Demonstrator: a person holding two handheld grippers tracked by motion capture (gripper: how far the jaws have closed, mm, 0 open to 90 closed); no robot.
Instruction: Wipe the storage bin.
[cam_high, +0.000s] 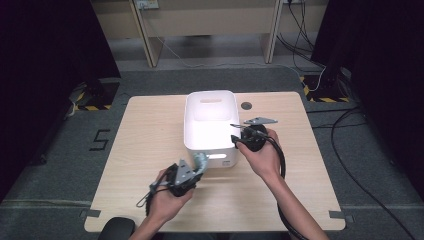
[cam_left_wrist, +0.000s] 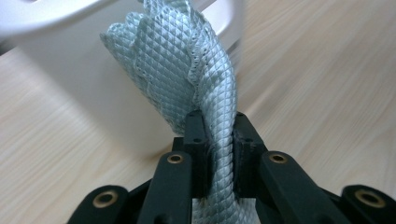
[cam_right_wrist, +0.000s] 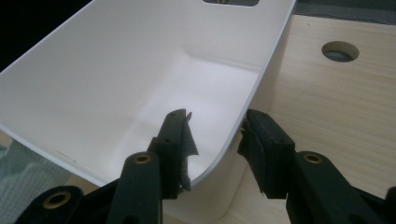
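Observation:
A white plastic bin (cam_high: 210, 96) stands in the middle of the wooden table (cam_high: 145, 135). My left gripper (cam_high: 198, 166) is just in front of the bin's near wall, shut on a pale green quilted cloth (cam_left_wrist: 187, 65); the cloth (cam_high: 201, 159) rises bunched from the jaws (cam_left_wrist: 219, 122) against the bin wall (cam_left_wrist: 60, 60). My right gripper (cam_high: 234, 132) is at the bin's near right corner. In the right gripper view it (cam_right_wrist: 217, 125) stands open astride the rim, one jaw inside the bin (cam_right_wrist: 116, 70), the other outside, pads apart from the wall.
A round cable hole (cam_high: 245, 105) (cam_right_wrist: 340, 50) sits in the table right of the bin. A black mark shaped like a 5 (cam_high: 99, 140) lies on the grey floor at left. Cables run across the floor at right. Desk legs stand behind.

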